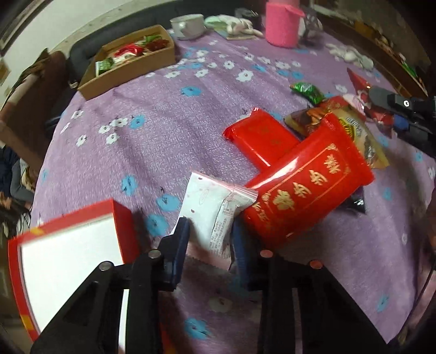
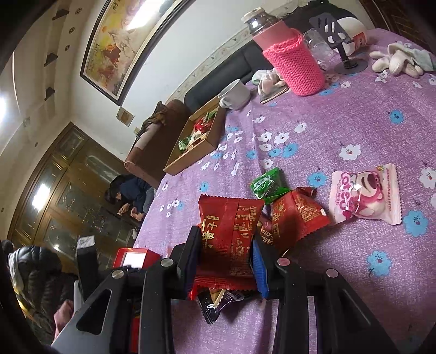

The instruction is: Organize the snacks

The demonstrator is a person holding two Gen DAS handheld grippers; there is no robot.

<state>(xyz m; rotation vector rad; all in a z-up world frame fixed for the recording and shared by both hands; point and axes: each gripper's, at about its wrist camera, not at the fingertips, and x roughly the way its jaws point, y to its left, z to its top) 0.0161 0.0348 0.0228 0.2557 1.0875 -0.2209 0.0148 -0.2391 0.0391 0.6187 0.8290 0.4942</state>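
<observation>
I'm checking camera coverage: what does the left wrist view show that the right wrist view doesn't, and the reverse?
Only the left wrist view: the left gripper shut on a white snack packet, beside two large red packs.
Only the right wrist view: the right gripper shut on a red snack packet, and a pink bear packet.
Both: the cardboard box, the pink cup.

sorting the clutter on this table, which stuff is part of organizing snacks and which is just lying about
Part of the job:
white snack packet in the left tool
red snack packet in the right tool
green candy packet
pink bear packet
cardboard snack box

Lying about:
pink knitted bottle
white mug
plush toy
</observation>
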